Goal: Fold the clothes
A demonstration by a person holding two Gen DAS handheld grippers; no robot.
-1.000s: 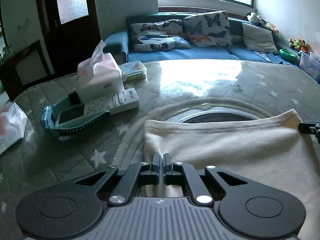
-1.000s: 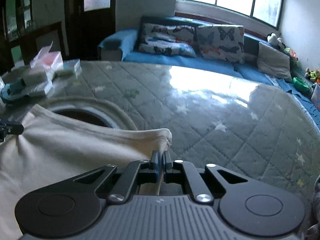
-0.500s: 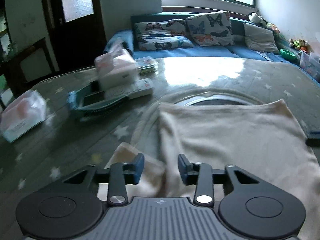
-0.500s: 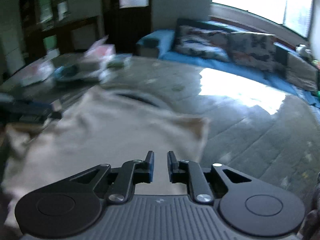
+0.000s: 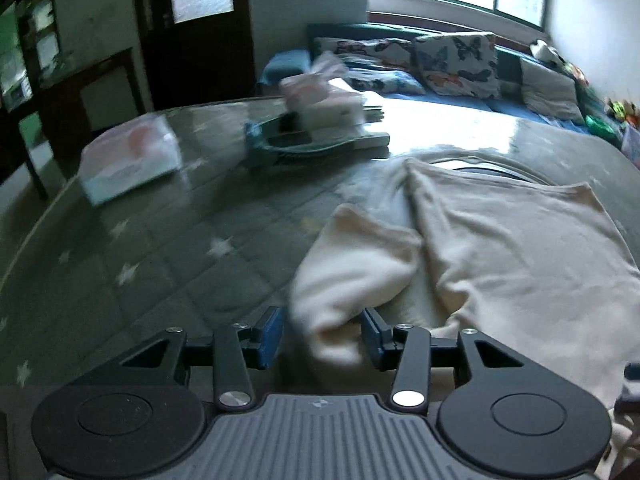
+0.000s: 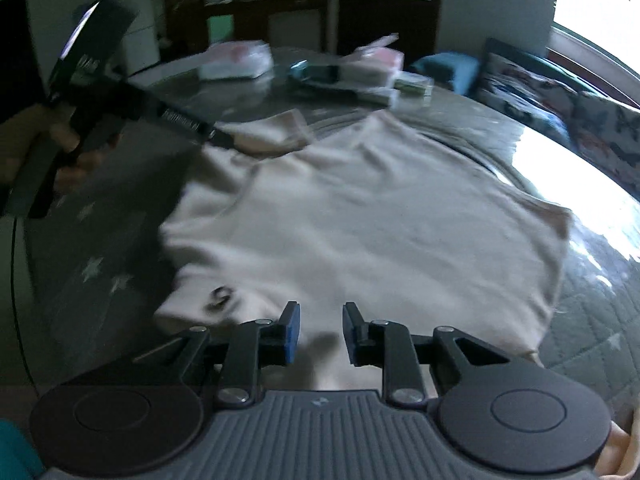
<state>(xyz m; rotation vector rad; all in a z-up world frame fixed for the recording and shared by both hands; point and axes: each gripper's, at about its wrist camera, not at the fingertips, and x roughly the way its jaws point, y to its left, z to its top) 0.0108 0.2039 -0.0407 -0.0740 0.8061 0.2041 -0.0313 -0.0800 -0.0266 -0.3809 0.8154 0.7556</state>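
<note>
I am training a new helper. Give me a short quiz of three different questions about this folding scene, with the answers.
1. True or false: the left gripper pinches the cream garment.
2. What lies between the left gripper's fingers? A) a sleeve-like flap B) a tissue box C) nothing
3. What pattern decorates the green table cover?

Key: 1. False: it is opening, its pads clear of the cloth. 2. A. 3. Pale stars.

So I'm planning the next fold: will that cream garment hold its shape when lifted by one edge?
Probably not. The cream garment lies in soft wrinkles, so it likely droops. Its bunched sleeve suggests floppy, light cloth. On the glossy table cover it may slide.
</note>
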